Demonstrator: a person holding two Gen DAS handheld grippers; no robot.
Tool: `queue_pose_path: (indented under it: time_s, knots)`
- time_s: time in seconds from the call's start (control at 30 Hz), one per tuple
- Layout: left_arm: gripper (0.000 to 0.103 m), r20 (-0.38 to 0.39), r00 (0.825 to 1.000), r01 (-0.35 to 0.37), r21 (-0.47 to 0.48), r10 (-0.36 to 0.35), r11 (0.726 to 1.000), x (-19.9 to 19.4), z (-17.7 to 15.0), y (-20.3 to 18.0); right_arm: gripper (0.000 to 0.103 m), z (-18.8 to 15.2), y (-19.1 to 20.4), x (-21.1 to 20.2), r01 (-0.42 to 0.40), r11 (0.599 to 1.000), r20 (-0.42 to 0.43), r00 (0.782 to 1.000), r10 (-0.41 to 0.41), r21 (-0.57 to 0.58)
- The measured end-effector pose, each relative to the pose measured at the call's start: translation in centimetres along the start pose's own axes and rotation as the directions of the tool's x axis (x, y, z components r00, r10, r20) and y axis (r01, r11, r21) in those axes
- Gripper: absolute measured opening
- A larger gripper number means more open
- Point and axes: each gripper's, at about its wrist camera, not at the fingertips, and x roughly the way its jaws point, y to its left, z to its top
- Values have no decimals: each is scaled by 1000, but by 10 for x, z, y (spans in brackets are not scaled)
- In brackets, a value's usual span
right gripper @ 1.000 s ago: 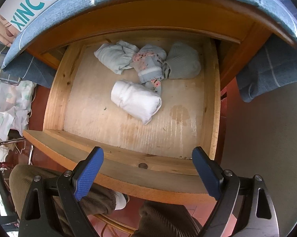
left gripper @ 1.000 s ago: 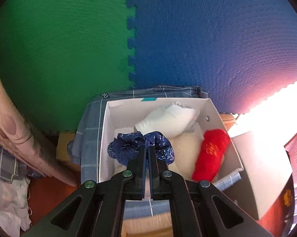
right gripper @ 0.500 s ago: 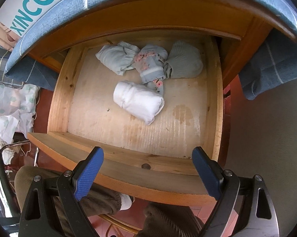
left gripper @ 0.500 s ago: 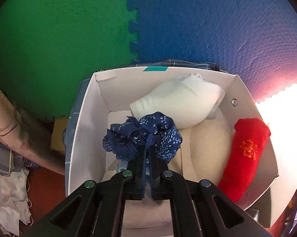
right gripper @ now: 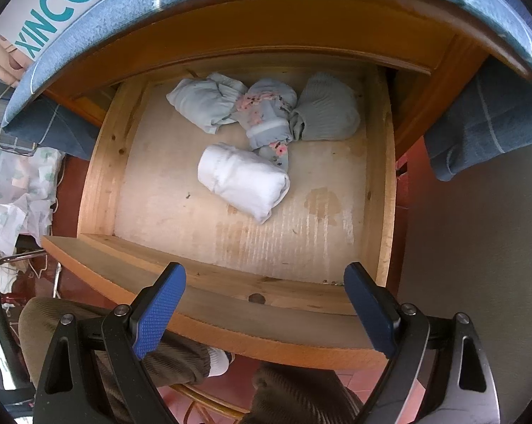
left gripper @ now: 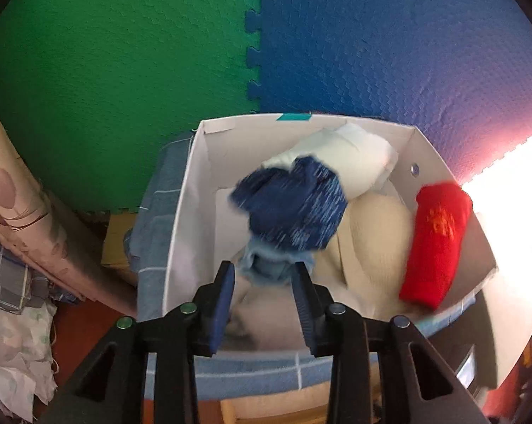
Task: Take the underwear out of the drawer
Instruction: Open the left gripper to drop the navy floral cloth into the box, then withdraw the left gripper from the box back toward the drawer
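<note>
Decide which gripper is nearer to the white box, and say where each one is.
Left. The left gripper hangs just above the white box, jaws apart around blue underwear. The right gripper is open over the wooden drawer instead.

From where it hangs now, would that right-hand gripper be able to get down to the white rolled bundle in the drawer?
Probably yes. The right gripper hangs open above the front edge of the wooden drawer, which is pulled out, and the white rolled bundle lies bare on the drawer floor with nothing over it.
</note>
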Motion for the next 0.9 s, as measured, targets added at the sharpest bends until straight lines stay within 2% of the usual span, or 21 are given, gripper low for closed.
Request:
queue_pose_path:
  time_s: [0.1,0.17,0.2,0.43,0.6,0.7,0.9]
  knots:
    - [36,21,1000,-20,14,19,1000,-14,-21,6,89,0,2,1,13,1000,-1,1000,-13,-9]
    - [43,97,995,-22,-7,23,1000,-31,-37,12,89,0,3,2,19,1000,-1,1000,-19,-16]
    - [48,110,994,-26,-17,28,1000,-36,-41,14,89,0,4,2,21,1000,-3,1000,-21,-18]
    - [48,120,992,-33,-56,39,998,-61,-90,30,85,3,9,2,32,999,9,999,-31,-41]
    - [48,66,994,-83,-68,87,994,-48,-137,39,80,7,23,9,58,991,-9,998,-59,-118]
    - [48,-1,996,-90,-107,90,990,-28,-166,50,80,12,35,11,99,976,11,995,-99,-196]
    - [48,-87,993,-102,-224,84,969,-3,-209,82,78,25,54,26,175,912,37,984,-174,-371]
